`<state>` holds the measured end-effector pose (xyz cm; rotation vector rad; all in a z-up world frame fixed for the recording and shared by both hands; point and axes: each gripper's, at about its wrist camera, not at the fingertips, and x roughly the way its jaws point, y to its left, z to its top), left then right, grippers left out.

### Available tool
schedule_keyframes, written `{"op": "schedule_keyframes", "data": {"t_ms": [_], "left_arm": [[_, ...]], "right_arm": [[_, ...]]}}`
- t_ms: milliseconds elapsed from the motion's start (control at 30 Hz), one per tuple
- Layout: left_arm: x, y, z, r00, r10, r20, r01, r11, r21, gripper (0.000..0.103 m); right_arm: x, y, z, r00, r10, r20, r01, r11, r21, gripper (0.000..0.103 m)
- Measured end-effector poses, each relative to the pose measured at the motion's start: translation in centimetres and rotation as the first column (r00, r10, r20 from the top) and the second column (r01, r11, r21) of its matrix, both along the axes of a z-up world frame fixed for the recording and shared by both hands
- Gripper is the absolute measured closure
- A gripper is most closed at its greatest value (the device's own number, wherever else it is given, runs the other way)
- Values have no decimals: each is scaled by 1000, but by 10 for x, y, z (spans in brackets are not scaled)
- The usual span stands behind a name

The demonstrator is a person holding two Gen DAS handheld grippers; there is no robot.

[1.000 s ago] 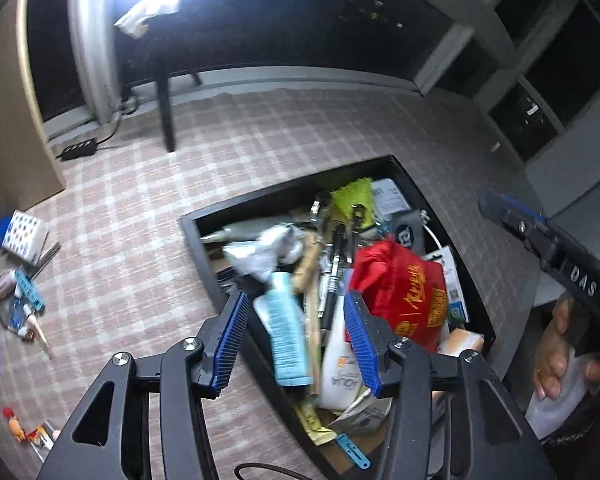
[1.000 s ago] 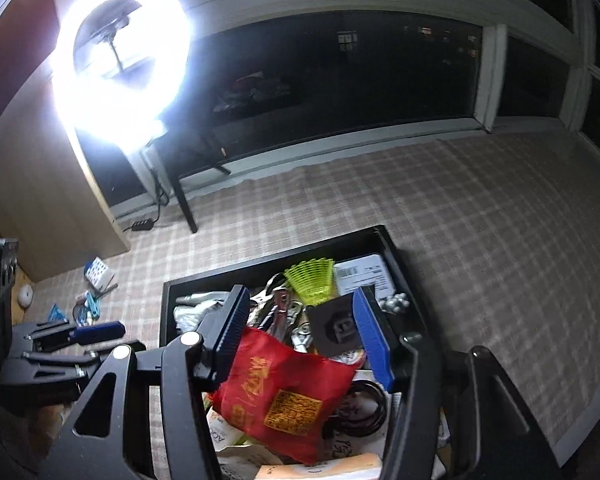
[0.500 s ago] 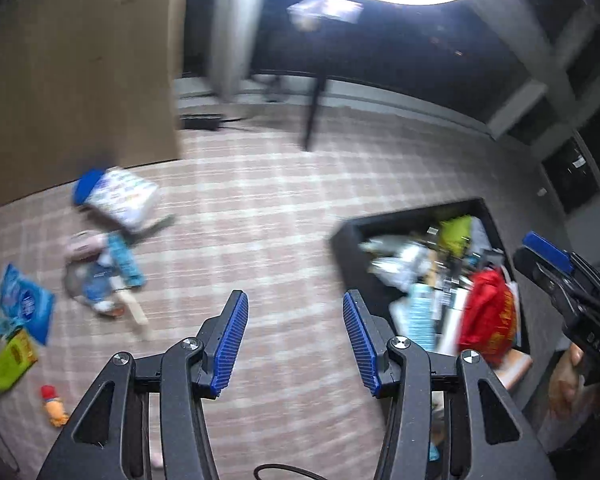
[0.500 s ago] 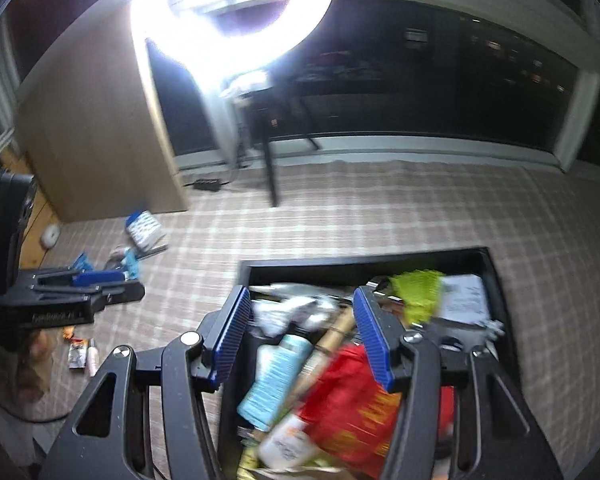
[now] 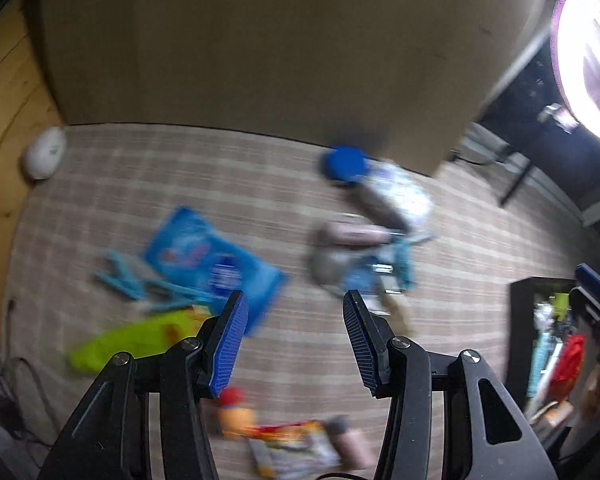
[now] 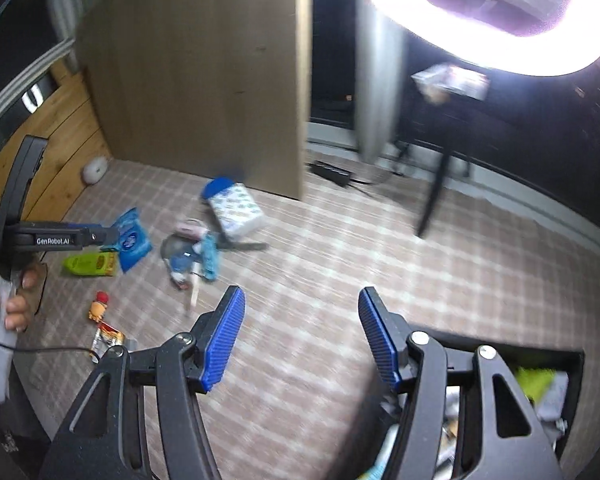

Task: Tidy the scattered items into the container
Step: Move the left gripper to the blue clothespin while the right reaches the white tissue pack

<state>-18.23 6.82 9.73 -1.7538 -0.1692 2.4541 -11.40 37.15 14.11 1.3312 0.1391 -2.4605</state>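
Note:
Scattered items lie on the checked cloth: a blue packet, a lime-green packet, a blue-capped white bottle, a heap of small blue things, a little orange figure and a snack sachet. My left gripper hangs open and empty over them. My right gripper is empty, its jaws opening, beside the full black container.
A wooden panel stands behind the items, with a white round object at its left. A ring light glares at the top right above a dark stand leg. A power strip lies near the window.
Both grippers have swung left, away from above the container and toward the scattered items. Both views have rolled. The right jaws stand wider than before.

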Motion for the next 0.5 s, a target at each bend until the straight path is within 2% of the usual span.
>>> {"op": "schedule_keyframes", "data": {"t_ms": [100, 167, 367, 500], "left_arm": [[-2, -25, -6, 999, -36, 5, 36, 998, -50, 56], [-1, -37, -12, 996, -93, 11, 94, 991, -90, 56], [0, -53, -29, 966, -256, 34, 258, 953, -159, 56], [-4, -57, -45, 945, -321, 55, 326, 924, -199, 56]], "right_arm": [[-14, -29, -7, 998, 64, 17, -64, 998, 15, 45], [-24, -49, -13, 994, 107, 33, -108, 994, 24, 45], [-57, -96, -38, 977, 193, 89, -198, 978, 60, 45], [-79, -119, -56, 969, 214, 124, -226, 970, 90, 45]]}}
